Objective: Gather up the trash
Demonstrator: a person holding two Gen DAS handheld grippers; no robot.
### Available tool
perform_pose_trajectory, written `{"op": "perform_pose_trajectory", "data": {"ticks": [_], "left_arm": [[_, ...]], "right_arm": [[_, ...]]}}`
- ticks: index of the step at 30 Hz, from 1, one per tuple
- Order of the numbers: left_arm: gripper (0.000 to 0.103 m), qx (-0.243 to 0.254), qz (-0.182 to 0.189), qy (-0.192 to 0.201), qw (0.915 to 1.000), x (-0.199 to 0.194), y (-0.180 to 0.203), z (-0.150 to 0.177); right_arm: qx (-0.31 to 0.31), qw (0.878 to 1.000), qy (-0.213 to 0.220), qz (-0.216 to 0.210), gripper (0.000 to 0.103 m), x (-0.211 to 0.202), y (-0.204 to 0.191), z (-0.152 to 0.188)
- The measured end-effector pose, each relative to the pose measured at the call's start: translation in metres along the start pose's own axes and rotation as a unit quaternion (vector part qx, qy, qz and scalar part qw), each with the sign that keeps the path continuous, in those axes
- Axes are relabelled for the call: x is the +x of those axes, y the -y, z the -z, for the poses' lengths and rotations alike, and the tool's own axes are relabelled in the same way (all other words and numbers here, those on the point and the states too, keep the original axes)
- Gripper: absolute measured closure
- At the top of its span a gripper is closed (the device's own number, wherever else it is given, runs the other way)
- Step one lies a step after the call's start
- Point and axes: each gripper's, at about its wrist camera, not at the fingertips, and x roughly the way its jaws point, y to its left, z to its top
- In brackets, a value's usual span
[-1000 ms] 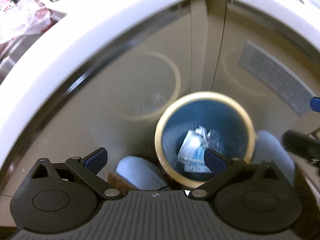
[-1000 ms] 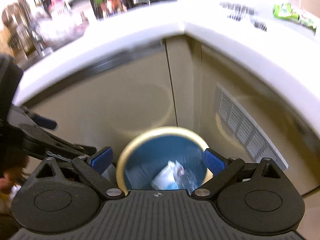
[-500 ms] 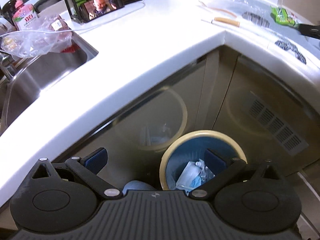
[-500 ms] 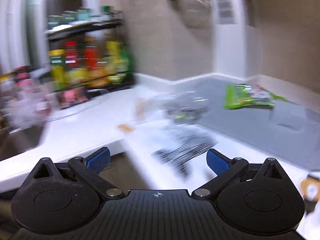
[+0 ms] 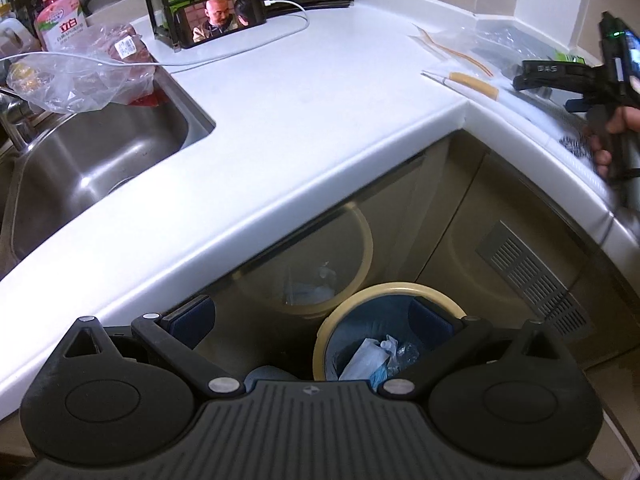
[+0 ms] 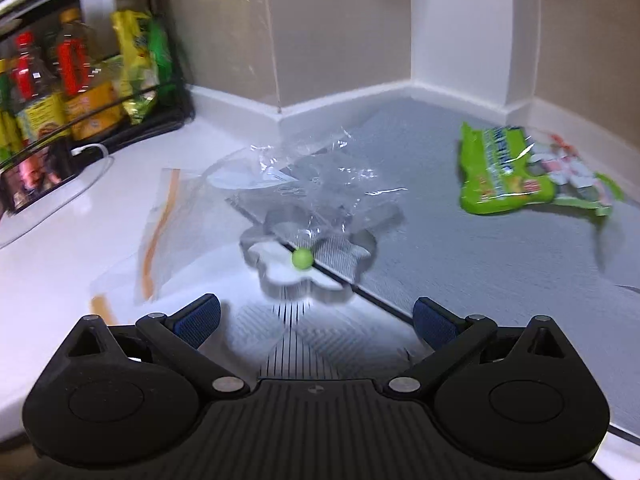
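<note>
- The left gripper (image 5: 312,318) hangs beside the front edge of the white countertop (image 5: 288,92), over the floor; its jaws stand wide apart with nothing between them.
- Below it stands a round bin (image 5: 384,292) with a cream rim and blue liner, close to the cabinet fronts under the countertop's inner corner. Crumpled white and clear scraps (image 5: 376,356) already lie inside.
- The right gripper (image 6: 316,314) is up over the countertop, jaws likewise spread wide and empty, facing the back corner by the wall.
- Straight ahead of it lies a crumpled clear plastic wrapper (image 6: 320,176) across the edge of a grey mat (image 6: 480,264); a small green ball (image 6: 302,259) and a pale flower-shaped piece (image 6: 296,268) sit just in front of the wrapper.
- To the left on the bare countertop is a clear zip bag (image 6: 160,224) with an orange strip; to the right on the mat, a green snack packet (image 6: 516,172).
- The step in hand appears to be the reach for the next piece of litter, most likely the clear wrapper, since it lies on the gripper's line.
- The next move calls for lowering the right gripper so one finger lands on each side of a raised fold, closing there, then carrying it to the bin. Thin film may slip or drag the ball along.
</note>
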Motion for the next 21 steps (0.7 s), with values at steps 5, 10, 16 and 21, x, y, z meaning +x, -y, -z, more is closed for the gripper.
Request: {"op": "perform_pose_trajectory", "data": {"ticks": [5,10,16,21], "left_arm": [[0.000,-0.009,0.003,0.003,0.9999,-0.002,-0.003,-0.012],[0.000,0.005,0.011,0.018,0.9998,-0.007,0.011,-0.031],[0.000,0.077,0.030,0.066,0.9944,-0.015,0.066,-0.073],[0.000,0.170,0.039,0.122,0.9771,0.002,0.147,-0.127]], "right_arm": [[-0.014,0.999,0.035,0.005,0.042,0.009,-0.003,-0.004],[-0.040,0.998,0.040,0.019,0.042,-0.023,0.017,0.009],[-0.033,0.997,0.045,0.043,0.042,-0.073,0.076,0.051],[0.057,0.997,0.054,0.026,0.042,-0.078,0.122,0.061]]}}
